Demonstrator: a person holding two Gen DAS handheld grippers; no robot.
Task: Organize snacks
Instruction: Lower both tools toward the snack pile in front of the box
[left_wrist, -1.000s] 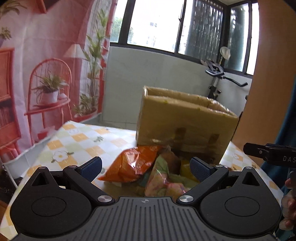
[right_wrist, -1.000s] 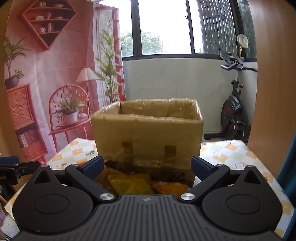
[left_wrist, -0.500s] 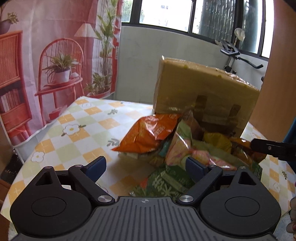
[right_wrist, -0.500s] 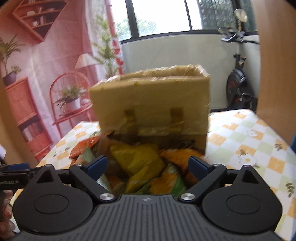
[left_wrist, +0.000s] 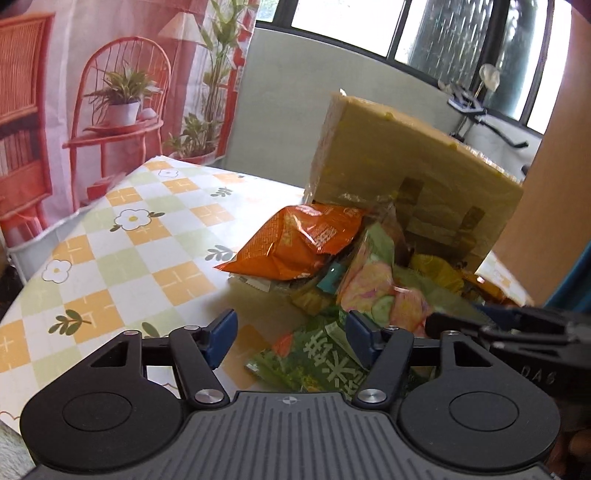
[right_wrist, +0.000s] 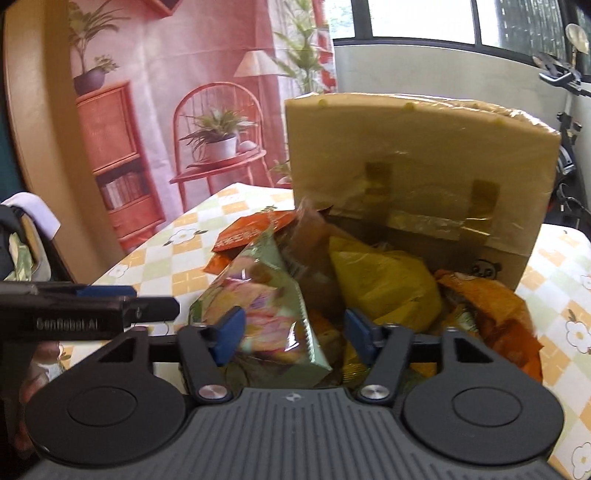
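A heap of snack bags lies on the chequered tablecloth (left_wrist: 129, 240) in front of a tall cardboard box (left_wrist: 406, 177) (right_wrist: 417, 166). An orange bag (left_wrist: 295, 243) tops the heap's left side, with a pink-and-green bag (left_wrist: 373, 288) beside it. My left gripper (left_wrist: 291, 338) hangs low over a green bag (left_wrist: 321, 365). Its jaws are closing and the pads do not press on the bag. My right gripper (right_wrist: 293, 336) is closing around the pink-and-green bag (right_wrist: 269, 306), and its right pad still stands clear of it. A yellow bag (right_wrist: 384, 284) and a dark orange bag (right_wrist: 491, 321) lie behind.
The box stands close behind the heap. The table's left edge (left_wrist: 44, 236) drops off toward a printed backdrop. A wooden panel (left_wrist: 546, 206) rises at the right and an exercise bike (right_wrist: 557, 74) stands behind. Each gripper's finger shows at the edge of the other's view.
Both grippers have come down and forward onto the snack heap, and the box now looms higher. Both pairs of jaws have narrowed from wide to about half.
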